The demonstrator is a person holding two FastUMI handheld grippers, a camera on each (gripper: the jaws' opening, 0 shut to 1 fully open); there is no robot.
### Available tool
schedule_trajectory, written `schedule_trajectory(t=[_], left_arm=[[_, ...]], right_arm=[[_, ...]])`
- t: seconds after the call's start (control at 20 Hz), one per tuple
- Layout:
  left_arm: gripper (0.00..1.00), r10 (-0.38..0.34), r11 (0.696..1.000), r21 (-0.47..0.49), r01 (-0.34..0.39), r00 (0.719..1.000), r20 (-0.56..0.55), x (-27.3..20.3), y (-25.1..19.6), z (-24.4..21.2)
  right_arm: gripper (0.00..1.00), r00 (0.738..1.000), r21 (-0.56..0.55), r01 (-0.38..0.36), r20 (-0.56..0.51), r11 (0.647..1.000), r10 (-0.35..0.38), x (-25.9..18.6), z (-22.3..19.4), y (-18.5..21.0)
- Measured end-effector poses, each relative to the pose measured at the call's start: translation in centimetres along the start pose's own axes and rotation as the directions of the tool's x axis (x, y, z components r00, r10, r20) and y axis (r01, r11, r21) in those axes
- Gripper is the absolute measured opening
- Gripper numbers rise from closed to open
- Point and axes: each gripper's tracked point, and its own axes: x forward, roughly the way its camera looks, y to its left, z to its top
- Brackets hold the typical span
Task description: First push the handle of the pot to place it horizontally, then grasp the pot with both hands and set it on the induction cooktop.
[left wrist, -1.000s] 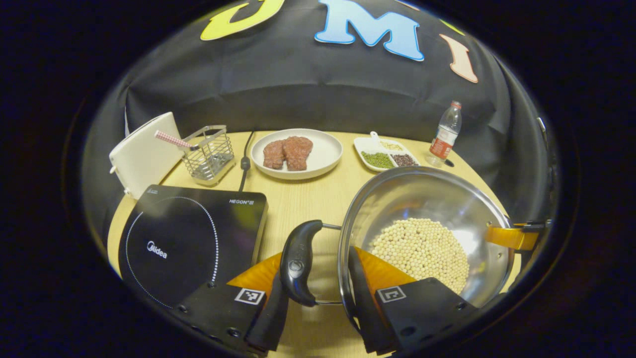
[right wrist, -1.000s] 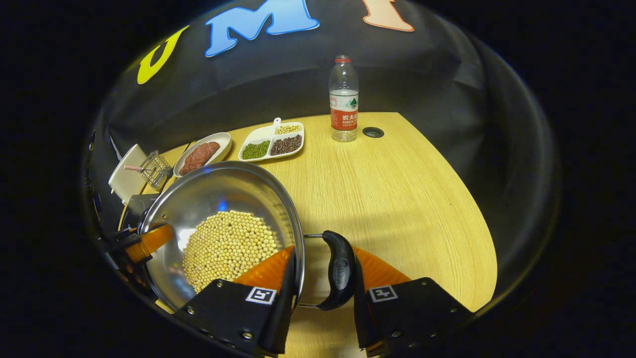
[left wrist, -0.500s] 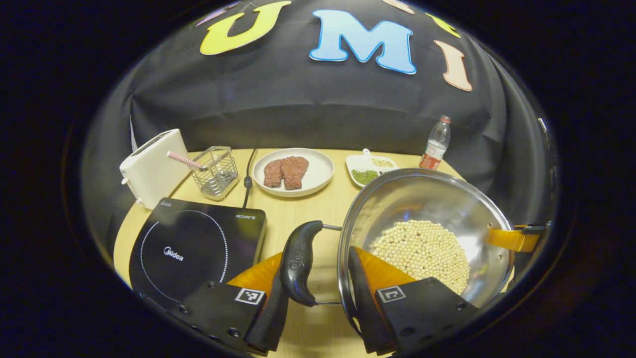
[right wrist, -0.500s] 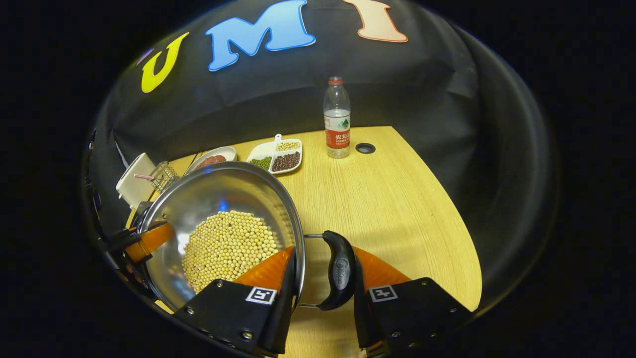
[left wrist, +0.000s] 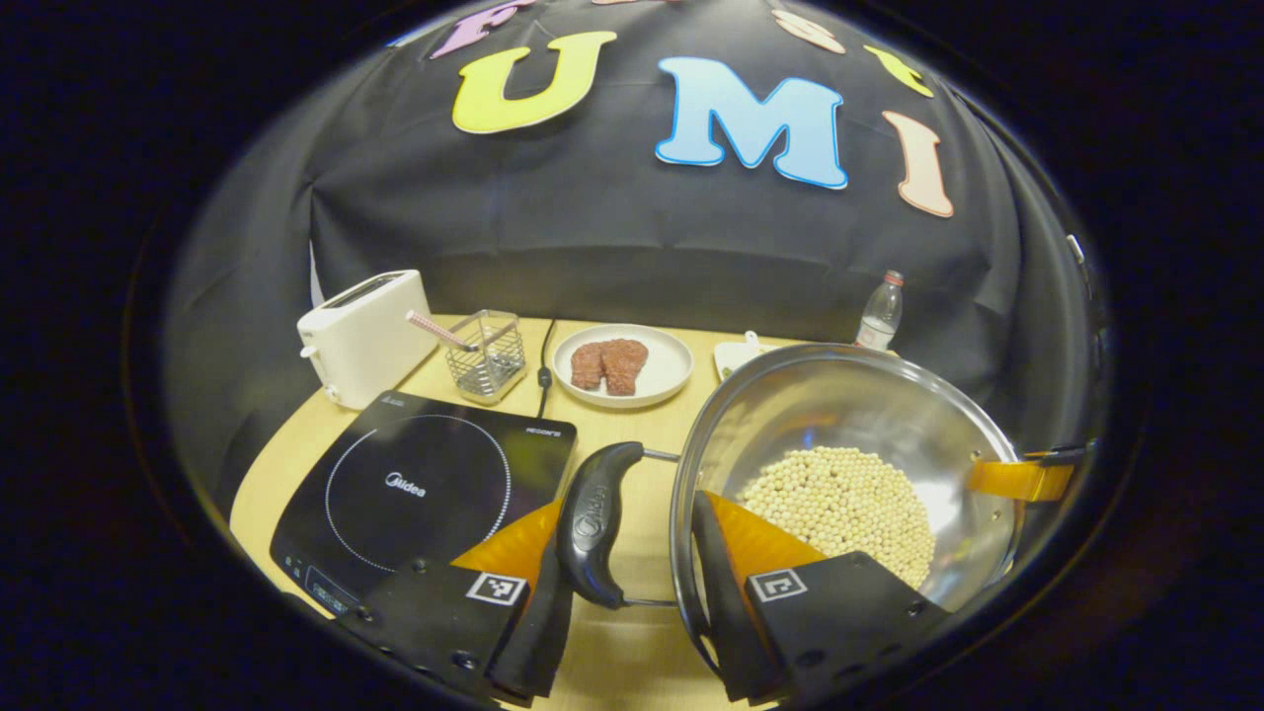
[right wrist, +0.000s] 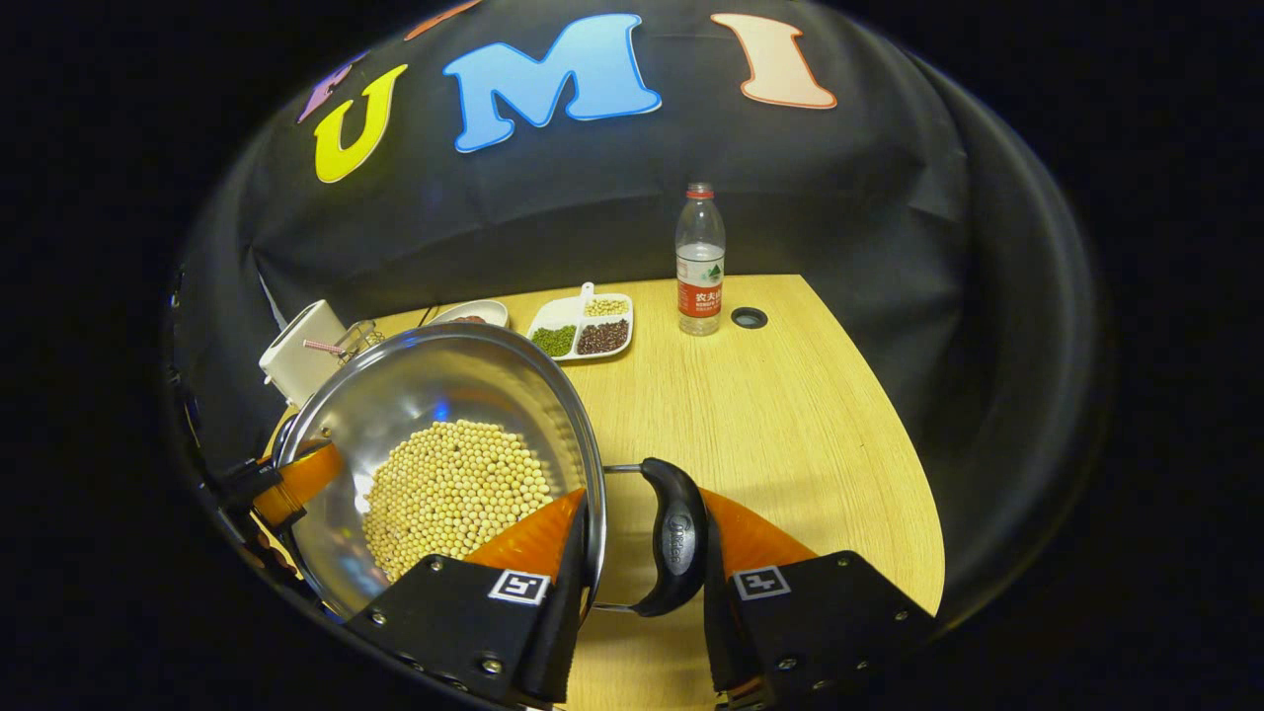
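Note:
A steel pot (left wrist: 839,405) holding soybeans (left wrist: 839,499) hangs above the wooden table, held level by both grippers. My left gripper (left wrist: 632,533) is shut on the pot's black left handle (left wrist: 592,523), with one finger outside the handle and the other inside the rim. My right gripper (right wrist: 642,533) is shut likewise on the black right handle (right wrist: 676,538) of the pot (right wrist: 434,385). Its orange finger (left wrist: 1017,476) shows at the far rim in the left gripper view. The black induction cooktop (left wrist: 415,484) lies lower left of the pot.
Behind the cooktop stand a white toaster (left wrist: 360,331) and a wire basket (left wrist: 484,355). A plate of meat (left wrist: 622,365), a divided dish of beans (right wrist: 581,331) and a water bottle (right wrist: 699,259) sit along the table's back. A cable hole (right wrist: 749,317) is near the bottle.
Both grippers have risen with the pot between them, so the table and its things look lower and farther. The grips on the handles are unchanged.

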Motion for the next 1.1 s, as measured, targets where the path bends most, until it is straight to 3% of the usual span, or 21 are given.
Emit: schedule_trajectory(t=[0.2, 1.1], left_arm=[[0.68, 0.001, 1.0, -0.004, -0.001, 1.0, 0.013, -0.5, 3.3, 0.7], [0.64, -0.05, 0.998, 0.022, 0.05, 0.999, 0.002, 1.4, 19.9, 3.0]], right_arm=[[0.53, 1.0, -0.005, -0.002, 0.0, 1.0, 0.002, -0.4, 0.3, 3.2], [0.53, 0.999, 0.043, 0.038, -0.018, 0.998, -0.037, 0.7, -0.4, 18.6]])
